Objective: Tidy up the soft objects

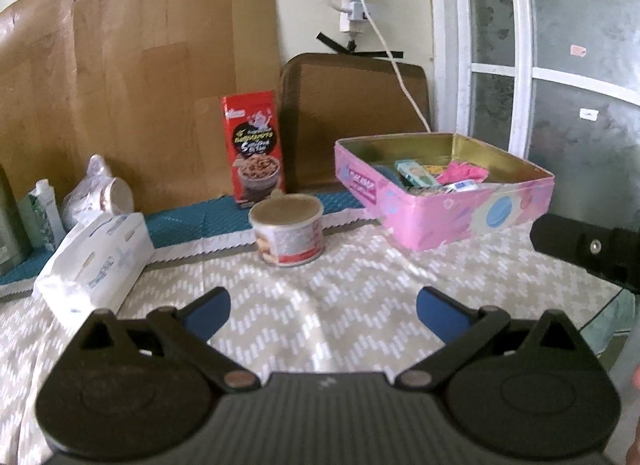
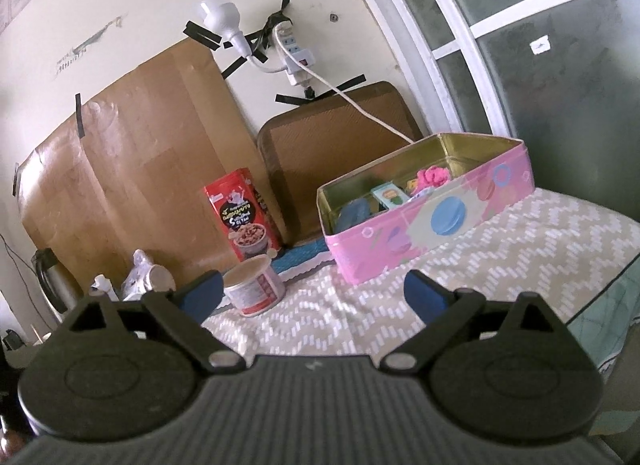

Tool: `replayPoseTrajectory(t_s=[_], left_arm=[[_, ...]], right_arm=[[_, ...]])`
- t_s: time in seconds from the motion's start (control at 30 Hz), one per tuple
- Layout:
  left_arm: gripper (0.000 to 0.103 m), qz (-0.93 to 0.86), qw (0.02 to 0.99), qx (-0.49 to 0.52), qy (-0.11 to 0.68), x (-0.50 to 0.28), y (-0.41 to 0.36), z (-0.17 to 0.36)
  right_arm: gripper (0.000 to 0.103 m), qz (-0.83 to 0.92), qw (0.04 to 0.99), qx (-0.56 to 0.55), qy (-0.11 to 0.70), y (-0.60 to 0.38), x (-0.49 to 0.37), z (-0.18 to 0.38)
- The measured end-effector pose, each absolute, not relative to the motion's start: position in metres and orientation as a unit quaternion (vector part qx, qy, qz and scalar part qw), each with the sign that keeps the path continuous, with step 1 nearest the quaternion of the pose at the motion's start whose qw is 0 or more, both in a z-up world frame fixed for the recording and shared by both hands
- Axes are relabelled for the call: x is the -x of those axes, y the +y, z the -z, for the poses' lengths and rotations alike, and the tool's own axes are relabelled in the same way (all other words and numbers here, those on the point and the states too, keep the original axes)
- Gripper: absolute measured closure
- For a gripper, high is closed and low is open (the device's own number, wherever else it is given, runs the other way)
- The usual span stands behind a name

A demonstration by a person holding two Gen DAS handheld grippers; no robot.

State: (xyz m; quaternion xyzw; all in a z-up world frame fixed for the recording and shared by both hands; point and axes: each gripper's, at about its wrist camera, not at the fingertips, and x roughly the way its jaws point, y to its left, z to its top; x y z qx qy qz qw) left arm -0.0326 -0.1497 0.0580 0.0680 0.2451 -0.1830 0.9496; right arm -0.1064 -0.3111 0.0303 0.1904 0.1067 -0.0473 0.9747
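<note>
Seemingly the sorting is between picks: in the left wrist view the left gripper (image 1: 323,311) hangs over the zigzag tablecloth (image 1: 360,265) with its blue pads spread wide and nothing between them. Ahead sits the pink tin (image 1: 460,209), already holding a pink soft item (image 1: 464,174) and a few small packets, so part of the job looks done. A white tissue pack (image 1: 96,261) lies just left of the gripper and, being soft, is my guess for the next pick; that would call for swinging left and closing on its sides. A can (image 1: 289,231) and a red carton (image 1: 253,145) stand further back. From the right wrist view, the right gripper (image 2: 312,297) is likewise wide open and empty, its left pad passing in front of the can (image 2: 256,289) without clearly touching it. The pink tin (image 2: 420,237) lies ahead to the right, near the table edge.
</note>
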Motion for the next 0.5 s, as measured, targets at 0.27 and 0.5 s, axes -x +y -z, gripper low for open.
replayPoseTrajectory(t_s=[0.27, 0.5], left_arm=[[0.0, 0.176, 0.945, -0.078, 0.264, 0.037, -0.143, -0.045], [0.0, 0.172, 0.942, -0.08, 0.276, 0.038, -0.141, -0.035]], right_arm=[[0.004, 0.052, 0.972, -0.196, 0.116, -0.306, 0.103, -0.026], [0.003, 0.052, 0.972, -0.197, 0.117, -0.304, 0.102, -0.023]])
